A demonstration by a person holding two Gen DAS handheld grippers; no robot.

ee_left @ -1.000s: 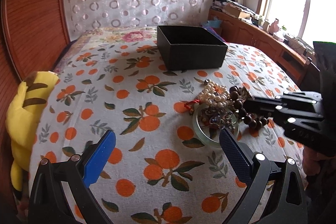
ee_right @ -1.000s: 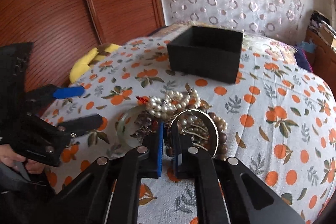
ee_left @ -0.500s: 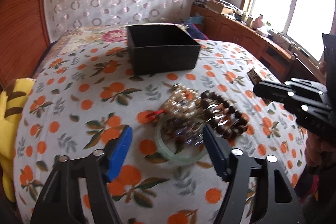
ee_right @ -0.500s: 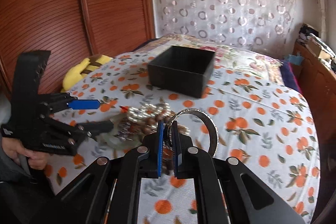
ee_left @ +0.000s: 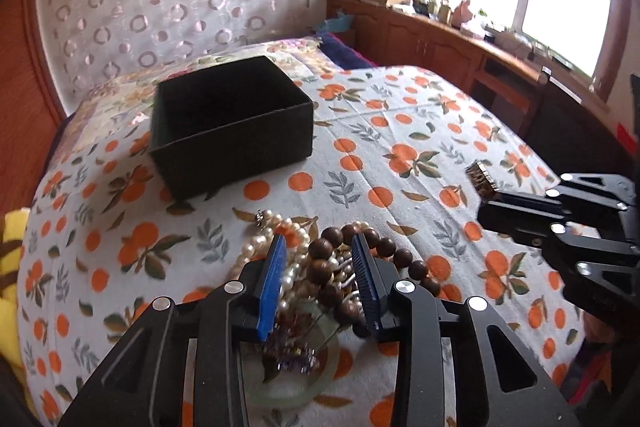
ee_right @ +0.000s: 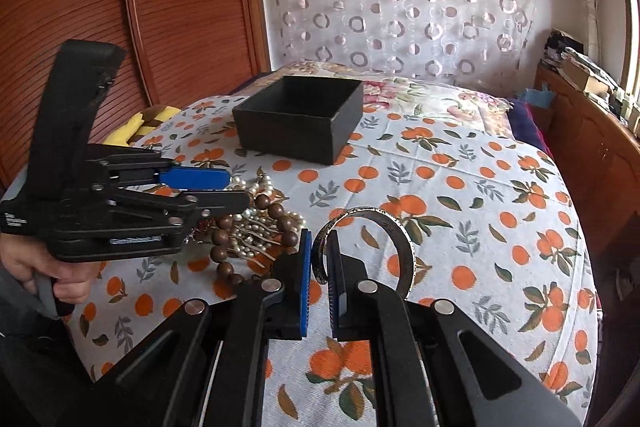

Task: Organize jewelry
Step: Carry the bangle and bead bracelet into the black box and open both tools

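Observation:
A pile of jewelry lies on the orange-print bedspread: a pearl strand (ee_left: 256, 247), brown wooden beads (ee_left: 320, 255) and a pale green bangle (ee_left: 288, 393). My left gripper (ee_left: 320, 247) has its jaws partly closed around the wooden beads and pearls; it also shows in the right wrist view (ee_right: 236, 191). My right gripper (ee_right: 320, 247) is shut on a silver metal bangle (ee_right: 400, 239) and holds it above the bed; it shows at the right of the left wrist view (ee_left: 486, 201). An open black box (ee_left: 228, 123) stands beyond the pile.
A yellow plush toy (ee_left: 10, 267) lies at the bed's left edge. A wooden headboard (ee_right: 140, 7) rises on the left. A wooden cabinet with clutter (ee_left: 440, 39) runs under the window on the right. A patterned curtain (ee_right: 400, 7) hangs behind.
My left gripper has moved forward onto the jewelry pile and narrowed its jaws around the beads. My right gripper has lifted the metal bangle out of the pile and away to the right.

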